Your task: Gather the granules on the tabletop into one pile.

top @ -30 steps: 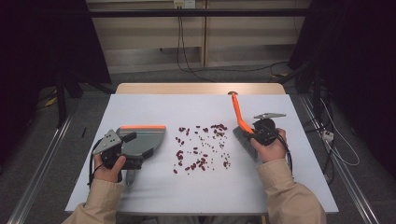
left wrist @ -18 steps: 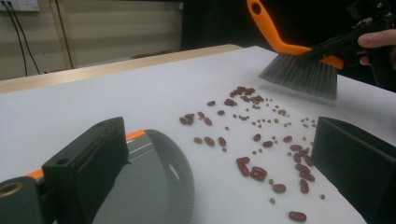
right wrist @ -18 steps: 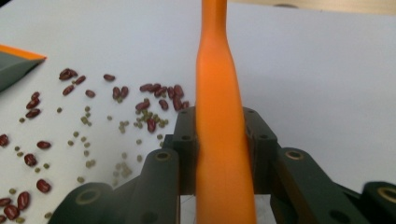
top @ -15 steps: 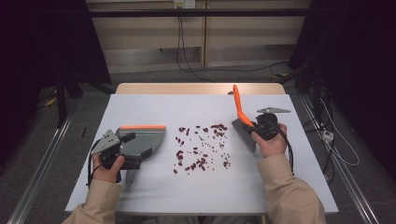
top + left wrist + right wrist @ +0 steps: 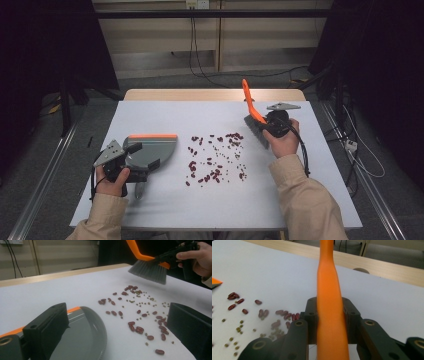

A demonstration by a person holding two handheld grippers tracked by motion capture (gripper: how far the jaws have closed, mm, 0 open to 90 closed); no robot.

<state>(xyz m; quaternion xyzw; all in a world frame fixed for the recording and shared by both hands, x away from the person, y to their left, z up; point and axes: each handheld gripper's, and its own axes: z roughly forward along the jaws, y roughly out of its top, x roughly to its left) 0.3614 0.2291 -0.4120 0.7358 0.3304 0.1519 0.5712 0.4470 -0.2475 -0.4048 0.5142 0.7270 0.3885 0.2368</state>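
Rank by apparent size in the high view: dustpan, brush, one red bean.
1. Dustpan, largest, though only slightly.
2. Brush, long but thin; it is tilted, so its rank against the dustpan is unsure.
3. Red bean, far smallest.

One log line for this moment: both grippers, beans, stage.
left gripper: shut on dustpan, resting on table | right gripper: shut on brush, bristles above table | beans: scattered between | stage: none swept in yet

We note white surface (image 5: pixel 165 120) with wooden edge strip at 12 o'clock; black cables (image 5: pixel 200 55) on floor beyond; metal rails (image 5: pixel 40 185) at 9 and 3 o'clock.
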